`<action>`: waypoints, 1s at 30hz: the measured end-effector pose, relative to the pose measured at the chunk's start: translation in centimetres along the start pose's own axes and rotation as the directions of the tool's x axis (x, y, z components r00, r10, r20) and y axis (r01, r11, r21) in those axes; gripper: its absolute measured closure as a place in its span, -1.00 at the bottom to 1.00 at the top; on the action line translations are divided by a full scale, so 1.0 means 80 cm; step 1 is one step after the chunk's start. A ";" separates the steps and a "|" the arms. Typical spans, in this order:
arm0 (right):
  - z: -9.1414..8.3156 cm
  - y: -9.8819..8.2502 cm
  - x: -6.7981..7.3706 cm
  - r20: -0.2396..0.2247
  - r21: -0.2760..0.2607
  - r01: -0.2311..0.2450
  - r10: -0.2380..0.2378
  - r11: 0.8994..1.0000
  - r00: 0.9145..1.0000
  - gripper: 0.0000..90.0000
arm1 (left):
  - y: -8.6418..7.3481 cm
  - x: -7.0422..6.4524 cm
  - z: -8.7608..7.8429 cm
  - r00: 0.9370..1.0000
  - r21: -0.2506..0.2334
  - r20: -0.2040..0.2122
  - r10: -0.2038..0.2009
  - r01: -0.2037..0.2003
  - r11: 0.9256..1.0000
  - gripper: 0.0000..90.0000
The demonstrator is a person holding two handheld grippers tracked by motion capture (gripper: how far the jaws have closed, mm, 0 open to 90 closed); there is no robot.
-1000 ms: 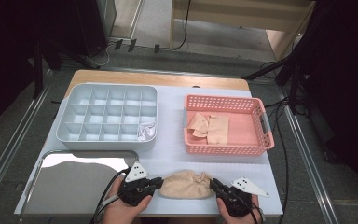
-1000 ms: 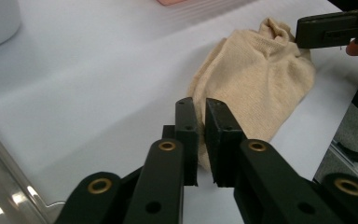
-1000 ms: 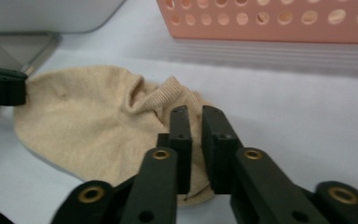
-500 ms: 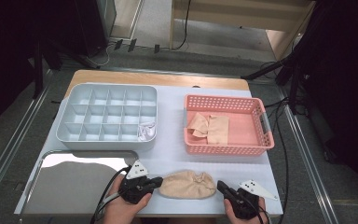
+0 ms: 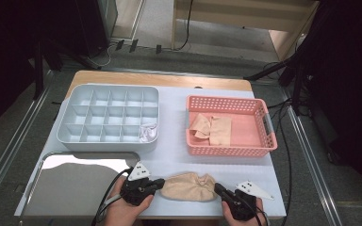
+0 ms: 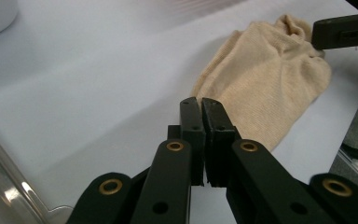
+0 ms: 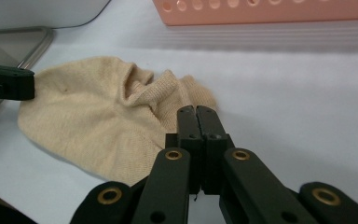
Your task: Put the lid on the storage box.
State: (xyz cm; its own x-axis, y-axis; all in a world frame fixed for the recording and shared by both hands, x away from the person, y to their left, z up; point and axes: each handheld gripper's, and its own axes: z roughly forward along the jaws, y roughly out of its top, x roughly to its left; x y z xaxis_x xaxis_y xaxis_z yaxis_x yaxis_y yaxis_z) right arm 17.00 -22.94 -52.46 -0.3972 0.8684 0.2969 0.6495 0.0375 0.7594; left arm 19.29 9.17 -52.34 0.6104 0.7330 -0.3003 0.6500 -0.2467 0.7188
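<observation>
Both grippers sit at the near edge of the table with a beige sock (image 5: 188, 186) between them, and each has its jaws pressed together. Left gripper (image 6: 202, 108): its jaws meet flat with no cloth showing between the tips, which stand at the sock's near end; whether a thread of the edge is pinched under them I cannot tell, so I read it as simply closed. Right gripper (image 7: 197, 113): its jaws are likewise closed, tips touching the crumpled cuff end of the sock or just over it, again with no fold visibly caught. The relation that matters for the next move is the sock's long axis: it runs straight from one gripper to the other, so each tool faces one end of it, the left one looking along it toward the toe-to-cuff length, the right one looking back the other way. Neither hand is clearly nearer; each is at its own end. From the left gripper the sock lies ahead and a little to its right; from the right gripper it spreads ahead and to its left. Farther off beyond both tools are a pink basket (image 5: 267, 142) holding more beige socks, a grey compartment tray (image 5: 70, 139) and a shiny metal tray (image 5: 47, 156) beside the left hand (image 5: 122, 213). My judgement is that a grasp would need the jaws to part first.
</observation>
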 end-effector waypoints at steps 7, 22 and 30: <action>0.002 -0.003 -0.002 0.025 -0.018 0.009 -0.009 1.000 1.000 0.74 | 0.001 0.000 0.000 1.000 -0.005 -0.008 -0.010 0.010 1.000 0.84; 0.012 -0.004 0.043 -0.102 -0.010 0.092 -0.093 0.996 0.991 0.99 | 0.022 -0.046 0.019 0.996 -0.069 0.064 0.068 -0.064 0.996 0.82; 0.045 -0.004 0.061 -0.065 0.035 0.170 -0.168 0.985 0.984 0.96 | 0.031 -0.036 0.059 1.000 0.034 -0.017 0.008 -0.007 0.999 0.92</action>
State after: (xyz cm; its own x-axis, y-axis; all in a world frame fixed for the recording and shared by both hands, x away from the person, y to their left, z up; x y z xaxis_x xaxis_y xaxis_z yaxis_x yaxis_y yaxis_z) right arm 17.22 -16.95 -53.33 -0.5419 0.8158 0.2022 0.5944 0.2019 0.7784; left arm 21.25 3.47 -52.64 0.6075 0.7418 -0.2841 0.6606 -0.2732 0.6992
